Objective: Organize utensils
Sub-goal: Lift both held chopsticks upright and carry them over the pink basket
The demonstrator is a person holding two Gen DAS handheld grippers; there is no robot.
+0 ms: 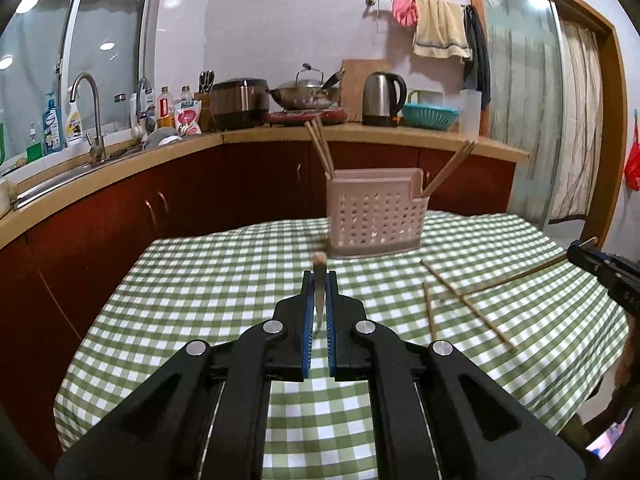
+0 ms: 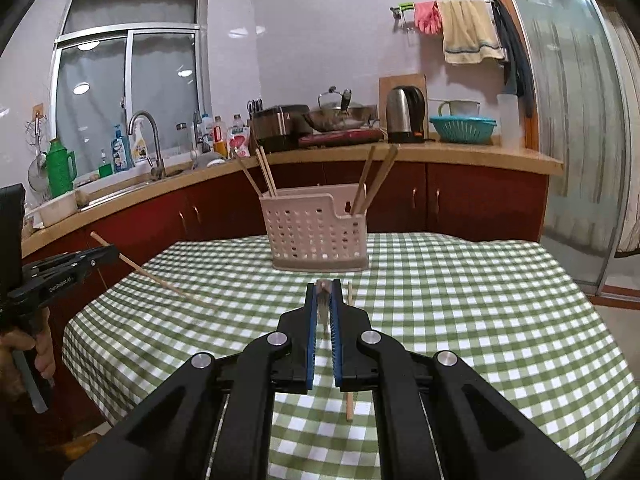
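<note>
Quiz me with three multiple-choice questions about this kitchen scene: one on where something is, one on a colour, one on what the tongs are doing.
1. Where does the pink utensil basket stand?
A. on the kitchen counter
B. on the tablecloth
C. in the sink

2. What colours is the tablecloth?
A. red and white
B. plain blue
C. green and white

3. What state are the left tongs in?
A. shut on a chopstick
B. wide open and empty
C. shut on a spoon

Answers:
1 B, its base sits on the checked cloth at the far side of the table.
2 C, green and white checks cover it.
3 A, a wooden stick pokes out both sides of the closed pads.
</note>
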